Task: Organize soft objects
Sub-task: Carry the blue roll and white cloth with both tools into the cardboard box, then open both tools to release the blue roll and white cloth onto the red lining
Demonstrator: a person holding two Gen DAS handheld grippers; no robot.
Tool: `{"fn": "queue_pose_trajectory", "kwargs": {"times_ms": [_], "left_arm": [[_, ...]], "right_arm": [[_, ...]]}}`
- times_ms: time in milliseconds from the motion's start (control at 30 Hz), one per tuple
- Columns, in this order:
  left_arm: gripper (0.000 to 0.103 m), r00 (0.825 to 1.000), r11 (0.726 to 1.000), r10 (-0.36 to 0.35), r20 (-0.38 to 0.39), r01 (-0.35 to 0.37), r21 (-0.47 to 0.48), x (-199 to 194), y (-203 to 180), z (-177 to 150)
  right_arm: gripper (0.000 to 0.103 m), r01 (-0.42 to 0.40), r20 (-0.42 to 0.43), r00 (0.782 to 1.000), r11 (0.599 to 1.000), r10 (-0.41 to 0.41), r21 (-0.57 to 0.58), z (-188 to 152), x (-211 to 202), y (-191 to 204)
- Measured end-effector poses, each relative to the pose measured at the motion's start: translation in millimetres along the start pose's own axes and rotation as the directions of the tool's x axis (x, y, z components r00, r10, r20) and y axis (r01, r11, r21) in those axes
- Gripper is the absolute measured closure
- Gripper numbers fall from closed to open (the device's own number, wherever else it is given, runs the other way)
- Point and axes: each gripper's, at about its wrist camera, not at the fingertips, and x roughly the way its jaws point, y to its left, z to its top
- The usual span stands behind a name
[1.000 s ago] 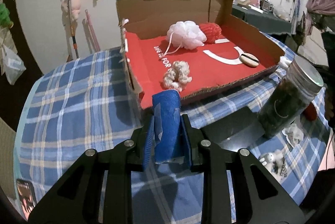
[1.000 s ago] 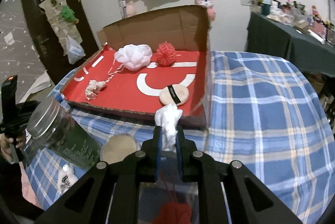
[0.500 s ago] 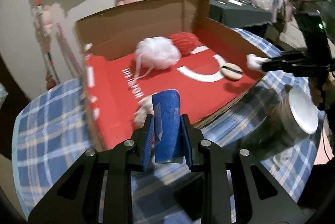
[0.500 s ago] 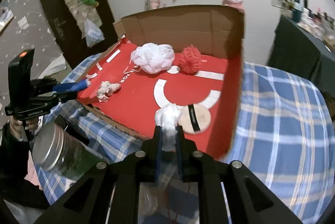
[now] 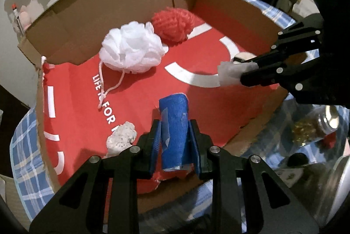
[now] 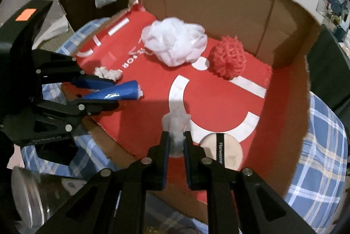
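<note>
My left gripper [image 5: 175, 131] is shut on a rolled blue cloth [image 5: 175, 124] and holds it over the front edge of the red-lined cardboard box [image 5: 135, 0]. My right gripper [image 6: 176, 142] is shut on a white soft wad [image 6: 176, 122] over the box's near side; it also shows in the left wrist view [image 5: 229, 73]. In the box lie a white mesh pouf [image 5: 131, 49], a red mesh pouf [image 5: 174, 25], a small cream fluffy piece [image 5: 121, 138] and a round beige powder puff [image 6: 222, 152].
The box stands on a blue plaid tablecloth [image 6: 323, 146]. A glass jar with a metal lid [image 5: 315, 128] and small items lie on the table right of the box. Another metal lid [image 6: 26, 192] shows at the lower left of the right wrist view.
Both grippers have moved forward and now reach over the box's front edge, each still holding its object. The box looks much closer in both views.
</note>
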Motion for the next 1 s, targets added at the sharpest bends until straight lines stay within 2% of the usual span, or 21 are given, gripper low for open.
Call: {"fn": "queue_pose_trajectory", "kwargs": {"times_ms": [167, 433, 767, 833, 1000], "left_arm": [[0.079, 0.999, 1.000, -0.002, -0.033, 0.003, 0.013, 8.2, -1.7, 2.8], [0.079, 0.996, 0.999, 0.020, -0.084, -0.015, 0.049, 21.6, -4.2, 11.7], [0.079, 0.994, 0.999, -0.004, -0.106, 0.009, 0.043, 28.8, -1.9, 16.6], [0.079, 0.994, 0.999, -0.008, -0.109, 0.013, 0.042, 30.6, -1.2, 18.3], [0.078, 0.993, 0.999, -0.015, -0.120, 0.020, 0.040, 30.6, 0.3, 18.8]], "right_arm": [[0.089, -0.025, -0.039, 0.999, 1.000, 0.024, -0.009, 8.1, 10.5, -0.4], [0.088, -0.006, -0.086, 0.996, 0.999, 0.004, -0.031, 12.8, 21.3, 1.6], [0.085, -0.002, -0.100, 0.995, 1.000, -0.001, -0.028, 11.2, 28.4, 0.3], [0.083, -0.004, -0.104, 0.995, 1.000, 0.001, -0.030, 10.5, 29.8, 0.4], [0.065, 0.003, -0.104, 0.995, 0.999, -0.007, -0.035, 10.9, 30.9, -0.1]]}}
